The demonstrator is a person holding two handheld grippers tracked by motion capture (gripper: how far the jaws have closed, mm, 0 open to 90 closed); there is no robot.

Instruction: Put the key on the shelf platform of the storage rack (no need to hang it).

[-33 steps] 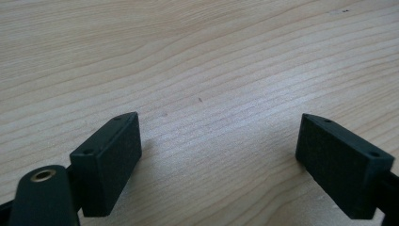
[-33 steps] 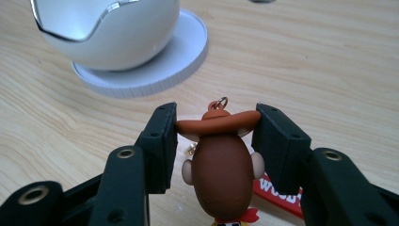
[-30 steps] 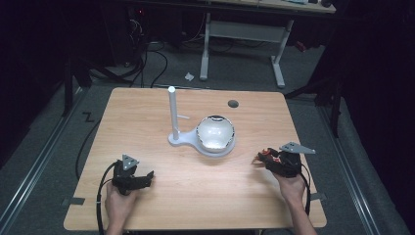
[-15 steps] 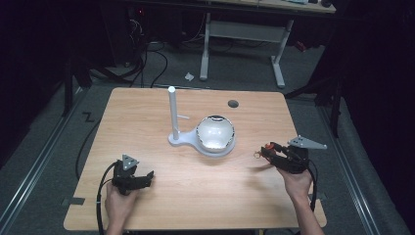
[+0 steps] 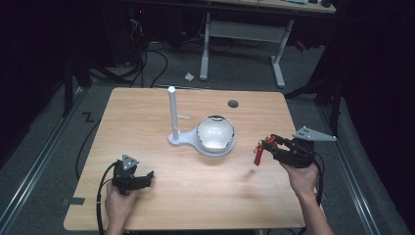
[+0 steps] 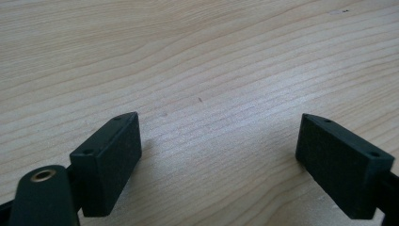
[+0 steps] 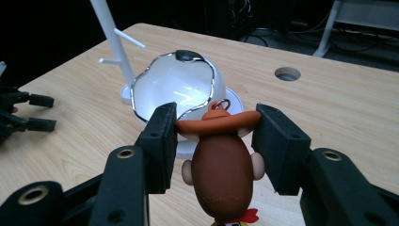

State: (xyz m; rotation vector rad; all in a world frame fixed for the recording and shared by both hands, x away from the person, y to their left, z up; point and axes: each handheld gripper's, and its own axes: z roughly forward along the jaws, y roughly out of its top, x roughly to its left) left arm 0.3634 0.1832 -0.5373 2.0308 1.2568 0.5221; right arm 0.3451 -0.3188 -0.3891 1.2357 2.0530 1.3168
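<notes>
In the high view, a white stand (image 5: 172, 117) with an upright post is standing mid-table (image 5: 147, 112), and a white dome-shaped shell (image 5: 215, 133) with a silvery rim is sitting on its base. The left gripper (image 5: 143, 177) is resting near the table's front left edge in the person's left hand (image 5: 119, 201), while the right gripper (image 5: 263, 145) is hovering right of the shell, a small figure dangling from it above the wood. In the left gripper view, the jaws are standing wide apart over bare wood grain, grasping nothing. In the right gripper view, the jaws are pinching the orange hat brim of a brown-headed toy figure (image 7: 222, 165), with the shell just beyond it.
</notes>
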